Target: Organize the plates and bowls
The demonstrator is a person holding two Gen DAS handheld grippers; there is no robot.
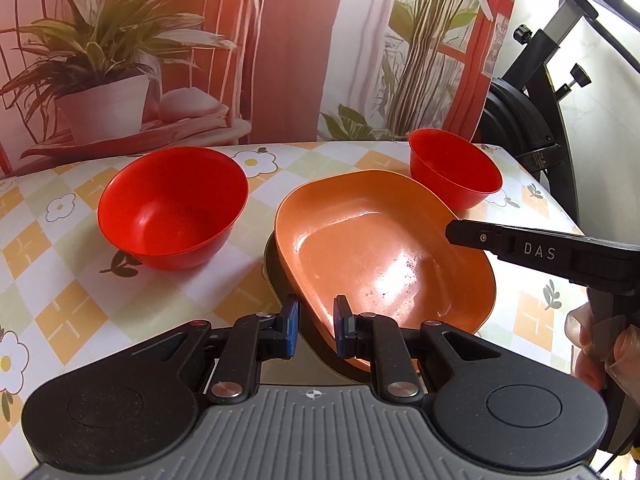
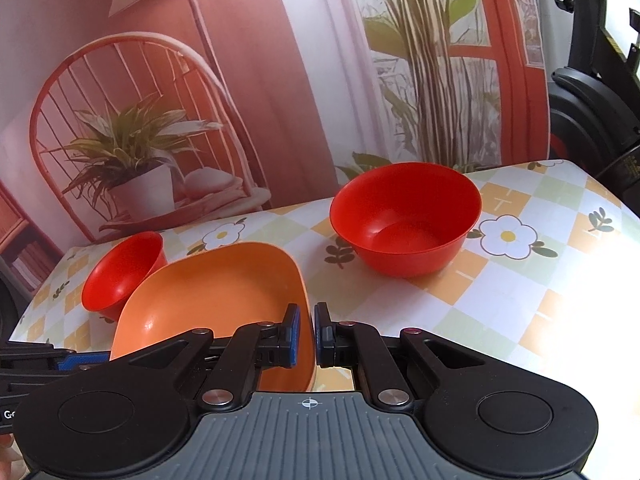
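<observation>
The orange plate, in the left wrist view, sits tilted in the middle of the flowered table, its near rim lifted over a darker dish that peeks out beneath it. The left gripper has the near rim between its blue pads, one inside the plate and one under it, though a sliver of gap shows, so I judge it a light pinch rather than a hard clamp. The right gripper reaches in at the far right rim. A red bowl stands to the left and a smaller red bowl behind.

In the right wrist view the plate lies below and left of the right gripper, whose pads are pressed onto its thin rim. The two bowls stand apart on either side.

The plate looks like glossy plastic (light, stiff, rather slippery); the rim is the only real purchase, and a two-sided hold should keep it from pivoting.
</observation>
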